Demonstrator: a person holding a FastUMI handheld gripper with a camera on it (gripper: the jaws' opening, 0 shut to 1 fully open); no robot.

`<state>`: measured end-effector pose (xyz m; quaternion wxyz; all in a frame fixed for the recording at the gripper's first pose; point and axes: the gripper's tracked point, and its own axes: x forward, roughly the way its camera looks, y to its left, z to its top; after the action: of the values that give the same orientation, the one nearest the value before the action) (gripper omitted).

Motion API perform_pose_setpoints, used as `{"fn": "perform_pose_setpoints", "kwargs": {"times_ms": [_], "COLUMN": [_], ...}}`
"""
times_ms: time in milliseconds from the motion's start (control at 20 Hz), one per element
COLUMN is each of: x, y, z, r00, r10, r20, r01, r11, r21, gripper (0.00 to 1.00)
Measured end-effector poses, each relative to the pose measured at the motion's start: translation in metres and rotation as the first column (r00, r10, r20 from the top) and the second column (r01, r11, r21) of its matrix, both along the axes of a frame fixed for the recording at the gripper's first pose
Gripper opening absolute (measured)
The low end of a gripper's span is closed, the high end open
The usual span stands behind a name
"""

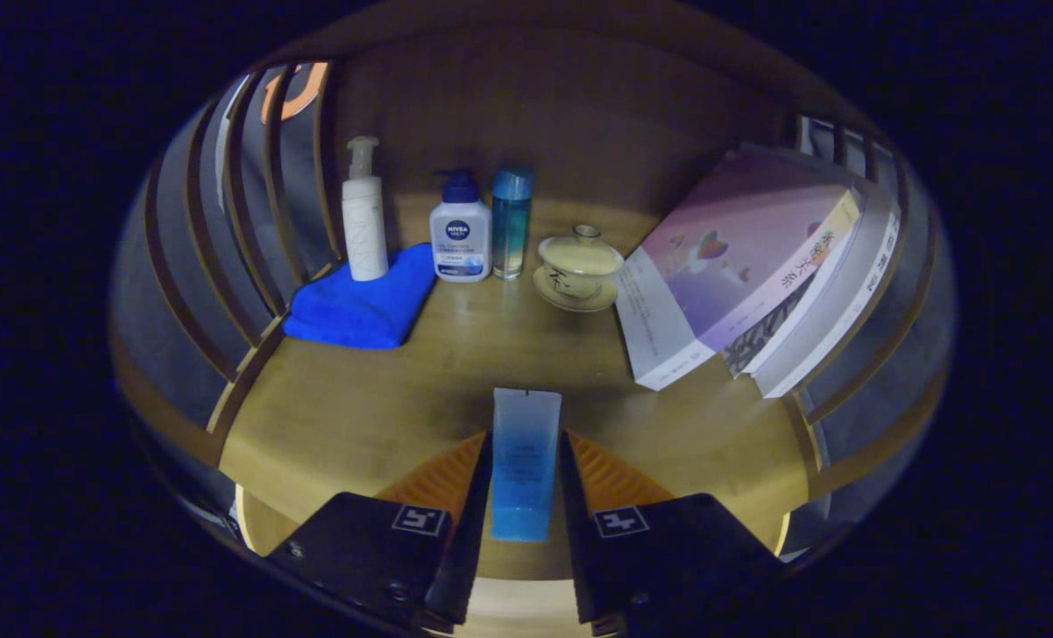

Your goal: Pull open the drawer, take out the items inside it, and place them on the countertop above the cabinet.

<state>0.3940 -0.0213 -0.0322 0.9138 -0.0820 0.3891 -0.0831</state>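
Observation:
My gripper (526,452) is shut on a blue tube (524,461), which stands upright between both fingers with its flat crimped end up. The tube hangs just over the front part of the wooden countertop (358,416). Beyond the fingers, at the back of the countertop, stand a white pump bottle (364,217), a white bottle with a dark blue pump (460,232) and a slim blue bottle (510,221). The white pump bottle rests on a folded blue cloth (362,301). A lidded tea cup on a saucer (579,266) sits right of the bottles.
A stack of books (757,275) leans at the right side of the countertop. Slatted wooden side rails (234,248) close the left and right sides, and a wooden back panel (562,106) stands behind the bottles.

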Motion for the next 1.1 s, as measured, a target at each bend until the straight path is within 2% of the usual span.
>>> {"fn": "perform_pose_setpoints", "kwargs": {"times_ms": [250, 550, 800, 900, 950, 1100], "x": [-0.029, -0.074, -0.133, -0.157, -0.169, -0.205], "y": [0.013, 0.029, 0.039, 0.042, 0.045, 0.046], "z": [0.002, 0.032, 0.051, 0.053, 0.056, 0.064], "r00": [0.999, 0.996, 0.988, 0.986, 0.985, 0.975], "r10": [0.036, 0.084, 0.138, 0.139, 0.142, 0.145], "r20": [-0.010, 0.034, 0.068, 0.087, 0.100, 0.168], "r01": [-0.036, -0.084, -0.137, -0.142, -0.146, -0.155], "r11": [0.999, 0.996, 0.990, 0.990, 0.989, 0.987], "r21": [-0.007, -0.015, -0.007, 0.024, 0.037, 0.046], "gripper": [0.63, 0.65, 0.65, 0.70, 0.76, 0.79]}}
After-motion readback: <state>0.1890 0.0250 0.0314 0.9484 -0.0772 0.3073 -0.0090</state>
